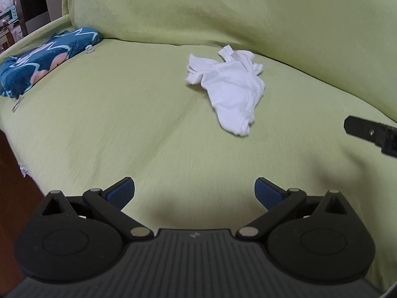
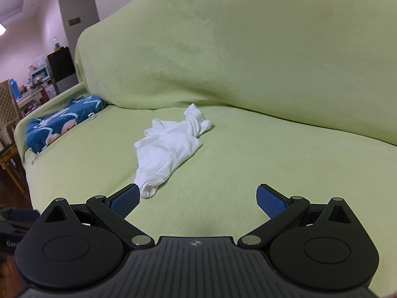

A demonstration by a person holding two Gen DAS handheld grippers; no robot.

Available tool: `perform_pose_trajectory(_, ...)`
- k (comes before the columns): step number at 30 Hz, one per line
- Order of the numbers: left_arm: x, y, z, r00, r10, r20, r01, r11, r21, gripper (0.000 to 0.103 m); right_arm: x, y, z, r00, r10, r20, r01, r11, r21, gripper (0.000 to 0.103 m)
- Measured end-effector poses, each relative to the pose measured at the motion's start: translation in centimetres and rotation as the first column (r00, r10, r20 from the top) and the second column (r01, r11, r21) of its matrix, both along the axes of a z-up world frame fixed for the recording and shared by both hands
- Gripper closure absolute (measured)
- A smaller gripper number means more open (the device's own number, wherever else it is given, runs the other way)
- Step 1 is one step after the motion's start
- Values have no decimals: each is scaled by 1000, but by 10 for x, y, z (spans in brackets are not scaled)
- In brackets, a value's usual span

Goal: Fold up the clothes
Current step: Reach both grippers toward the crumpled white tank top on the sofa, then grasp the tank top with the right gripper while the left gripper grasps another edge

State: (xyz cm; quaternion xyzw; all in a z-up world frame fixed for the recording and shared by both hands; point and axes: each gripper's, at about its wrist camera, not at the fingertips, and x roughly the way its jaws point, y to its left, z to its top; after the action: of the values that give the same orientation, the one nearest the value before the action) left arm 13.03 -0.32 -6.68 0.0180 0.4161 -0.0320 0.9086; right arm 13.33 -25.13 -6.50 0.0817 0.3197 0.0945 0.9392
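Left wrist view: left black two-finger gripper with blue ribbed pads (image 1: pixel 194 193) spread wide, empty, above the light green fabric-covered sofa seat (image 1: pixel 111 129); crumpled white cotton garment (image 1: pixel 229 87) lying mid-seat, apart from both pads, long axis running from the backrest toward the seat front, narrow end nearest the camera; tip of the right gripper (image 1: pixel 372 134) at the right edge, state not readable here; teal patterned blanket (image 1: pixel 42 59) bunched at the sofa's left end. Right wrist view: right gripper (image 2: pixel 198 200) spread wide, empty; garment's narrow end just beside the left pad (image 2: pixel 126 200), contact unclear; partial lettering "Gen" on a dark object (image 2: pixel 11 243) at lower left, seen only here.
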Motion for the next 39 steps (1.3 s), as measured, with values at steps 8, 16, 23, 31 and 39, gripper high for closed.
perform_pose_trajectory(8,37,-1,-12,998,-48,38,49,999,-18,2,46,-9,-20,997,68,-23,-66,994,88,14)
perform_pose_trajectory(16,82,13,-21,996,-58,71,62,997,-51,2,116,-15,-59,988,111,-104,-76,953,294,53)
perform_pose_trajectory(23,107,26,-38,998,-39,57,44,995,-89,2,179,-16,-98,983,59,-175,27,891,454,55)
perform_pose_trajectory(31,119,46,-57,1000,-1,28,5,991,-136,2,210,-6,-112,984,39,-172,65,824,563,97)
perform_pose_trajectory(39,109,63,-45,999,25,35,-20,987,-157,2,152,-2,-42,984,129,127,-174,864,472,100)
